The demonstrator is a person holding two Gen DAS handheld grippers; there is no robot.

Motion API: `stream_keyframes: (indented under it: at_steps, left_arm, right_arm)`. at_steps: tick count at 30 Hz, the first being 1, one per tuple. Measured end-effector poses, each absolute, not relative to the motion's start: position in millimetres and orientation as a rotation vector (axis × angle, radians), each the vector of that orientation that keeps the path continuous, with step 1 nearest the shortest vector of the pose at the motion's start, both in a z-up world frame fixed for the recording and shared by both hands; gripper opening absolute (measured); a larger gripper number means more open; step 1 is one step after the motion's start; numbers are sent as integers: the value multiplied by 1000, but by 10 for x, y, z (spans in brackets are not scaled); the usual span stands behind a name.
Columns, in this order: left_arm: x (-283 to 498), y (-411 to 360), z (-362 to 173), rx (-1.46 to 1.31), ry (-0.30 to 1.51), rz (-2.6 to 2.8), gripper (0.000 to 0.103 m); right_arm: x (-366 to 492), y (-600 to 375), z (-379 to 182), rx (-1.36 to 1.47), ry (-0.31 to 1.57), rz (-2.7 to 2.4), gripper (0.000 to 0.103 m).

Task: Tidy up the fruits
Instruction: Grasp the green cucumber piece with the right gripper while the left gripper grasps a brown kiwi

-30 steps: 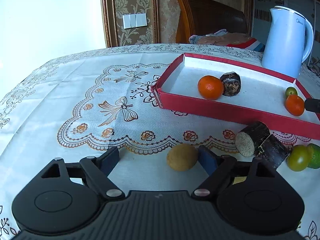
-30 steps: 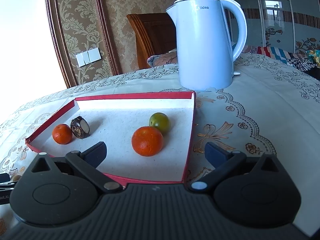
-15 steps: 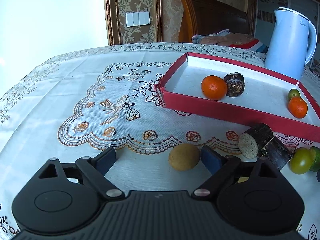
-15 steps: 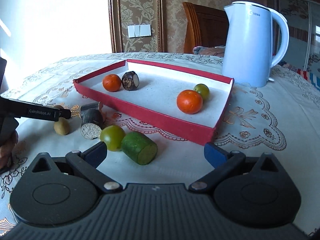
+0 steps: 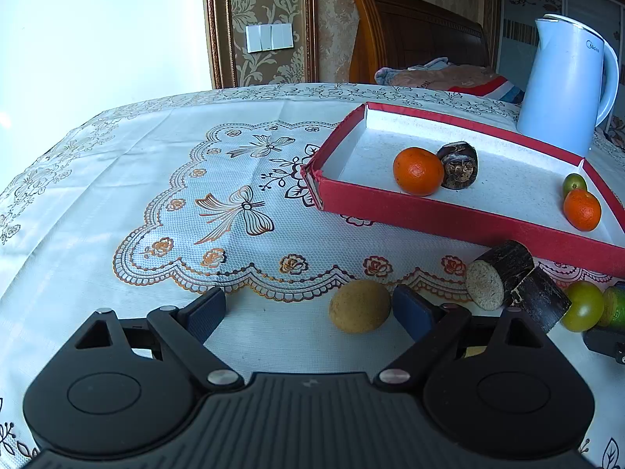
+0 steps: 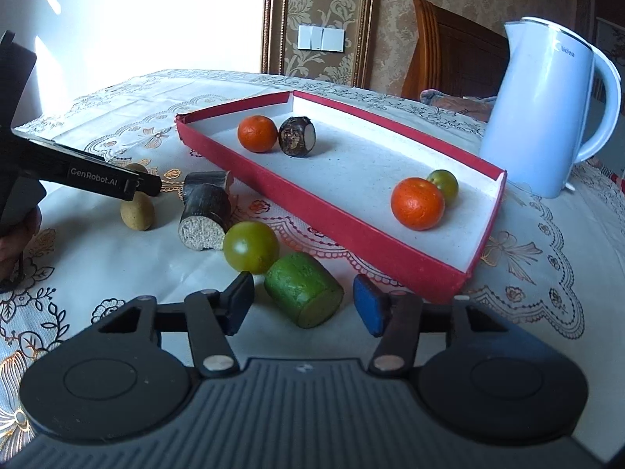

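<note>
A red tray (image 5: 449, 221) (image 6: 351, 230) holds two oranges (image 5: 418, 170) (image 6: 417, 203), a dark sugarcane piece (image 5: 458, 165) and a small green fruit (image 6: 442, 181). On the cloth in front lie a tan potato-like fruit (image 5: 359, 305) (image 6: 136, 211), two dark cane pieces (image 5: 504, 279) (image 6: 205, 215), a green tomato (image 6: 251, 247) and a green cane piece (image 6: 302, 288). My left gripper (image 5: 308, 308) is open, the tan fruit just inside its right finger. My right gripper (image 6: 302, 303) is open around the green cane piece.
A pale blue kettle (image 5: 562, 86) (image 6: 547, 117) stands behind the tray's right end. A wooden chair (image 5: 410, 35) is beyond the table. The table's edge curves away at the far left. The left gripper's finger (image 6: 86, 174) reaches in beside the tan fruit.
My right gripper swung left and down from above the tray to the green cane piece, its jaws narrowing. My left gripper has barely moved, still at the tan fruit.
</note>
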State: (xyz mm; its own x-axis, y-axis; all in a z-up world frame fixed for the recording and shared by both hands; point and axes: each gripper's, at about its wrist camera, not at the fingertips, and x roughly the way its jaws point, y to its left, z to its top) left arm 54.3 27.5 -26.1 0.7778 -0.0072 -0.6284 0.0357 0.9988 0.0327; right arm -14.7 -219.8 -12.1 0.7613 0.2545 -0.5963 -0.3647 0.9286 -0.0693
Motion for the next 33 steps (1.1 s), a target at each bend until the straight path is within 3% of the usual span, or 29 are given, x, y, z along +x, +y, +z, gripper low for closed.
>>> stream_keyframes:
  at_steps: [3, 22, 24, 30, 33]
  left_arm:
    - [543, 277, -262, 43, 679, -23, 93]
    - [523, 274, -252, 45, 675, -46, 91]
    - [508, 254, -247, 55, 667, -55, 87]
    - [446, 160, -229, 95, 642, -108, 53]
    - [433, 133, -227, 107, 637, -116, 49]
  right_arm:
    - [-180, -2152, -117, -219, 603, 333, 39]
    - [-119, -2441, -145, -48, 635, 52, 38]
    - [-117, -2445, -141, -39, 636, 53, 38]
    - [-117, -2448, -143, -39, 636, 54, 38]
    - [-121, -2433, -142, -48, 636, 52, 38]
